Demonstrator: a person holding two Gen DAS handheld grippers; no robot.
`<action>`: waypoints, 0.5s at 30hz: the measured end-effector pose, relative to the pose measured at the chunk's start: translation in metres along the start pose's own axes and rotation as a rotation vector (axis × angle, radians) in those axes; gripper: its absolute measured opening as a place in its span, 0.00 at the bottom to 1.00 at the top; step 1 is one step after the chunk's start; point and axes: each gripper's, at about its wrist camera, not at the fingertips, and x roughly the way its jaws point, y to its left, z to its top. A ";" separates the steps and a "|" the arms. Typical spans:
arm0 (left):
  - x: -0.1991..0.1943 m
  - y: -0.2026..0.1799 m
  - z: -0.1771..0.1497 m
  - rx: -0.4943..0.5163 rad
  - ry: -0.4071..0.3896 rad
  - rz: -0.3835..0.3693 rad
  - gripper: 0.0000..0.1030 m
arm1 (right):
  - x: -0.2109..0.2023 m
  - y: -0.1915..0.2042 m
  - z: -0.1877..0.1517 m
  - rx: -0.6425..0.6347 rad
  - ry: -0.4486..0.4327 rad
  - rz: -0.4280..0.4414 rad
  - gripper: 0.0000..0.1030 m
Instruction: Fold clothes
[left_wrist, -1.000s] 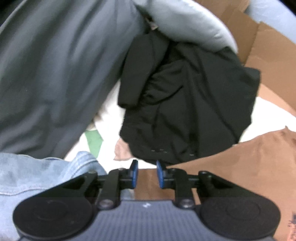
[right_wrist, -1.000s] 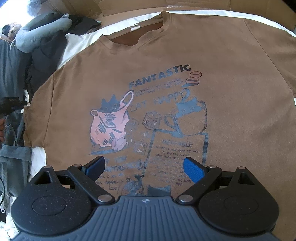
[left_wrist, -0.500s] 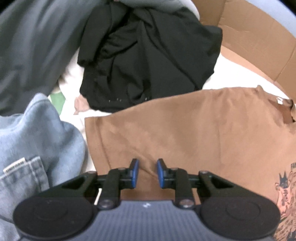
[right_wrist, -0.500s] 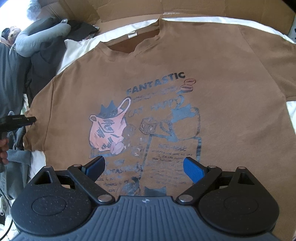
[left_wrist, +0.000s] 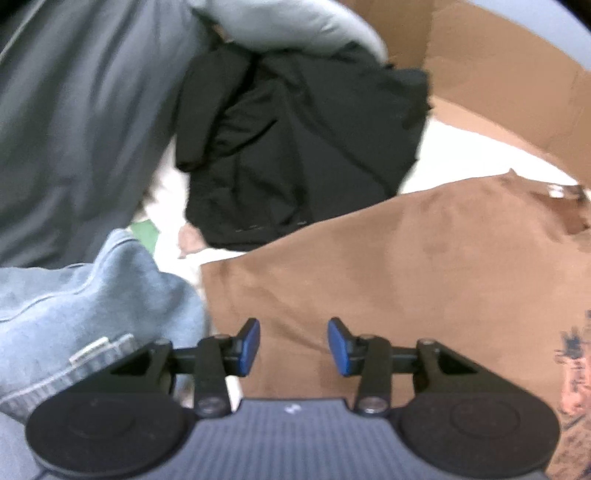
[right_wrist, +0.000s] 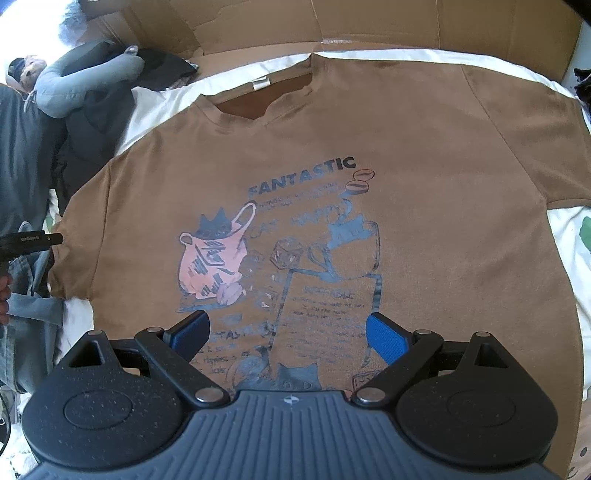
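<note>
A brown T-shirt (right_wrist: 424, 177) with a blue and pink "FANTASTIC" print lies spread flat, front up, on a white sheet (right_wrist: 155, 107). My right gripper (right_wrist: 288, 336) hovers open over the lower part of the print, nothing between its fingers. In the left wrist view the shirt's left sleeve (left_wrist: 332, 280) fills the lower middle. My left gripper (left_wrist: 293, 345) hangs just above the sleeve near its hem; its jaws are opening and the pads do not press on the cloth. That left gripper (right_wrist: 31, 240) also shows at the sleeve's edge in the right wrist view.
A black garment (left_wrist: 303, 147), a grey garment (left_wrist: 74, 122) and light blue jeans (left_wrist: 85, 314) are heaped left of the shirt. Cardboard walls (right_wrist: 332, 22) stand behind the collar. A hand (right_wrist: 4, 291) shows at the far left edge.
The left gripper's view swung from the black heap onto the brown sleeve, and its jaws have parted wider. The right gripper rose slightly; the shirt looks a little smaller in its view.
</note>
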 end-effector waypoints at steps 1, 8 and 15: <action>-0.002 -0.004 -0.003 -0.006 -0.004 -0.018 0.42 | -0.001 0.000 -0.001 0.000 0.000 0.000 0.92; 0.002 -0.027 -0.030 -0.039 0.035 -0.065 0.42 | -0.005 0.001 -0.007 -0.008 0.002 -0.004 0.92; 0.010 -0.001 -0.056 -0.119 0.101 0.011 0.42 | -0.012 -0.006 -0.007 0.006 -0.010 -0.010 0.92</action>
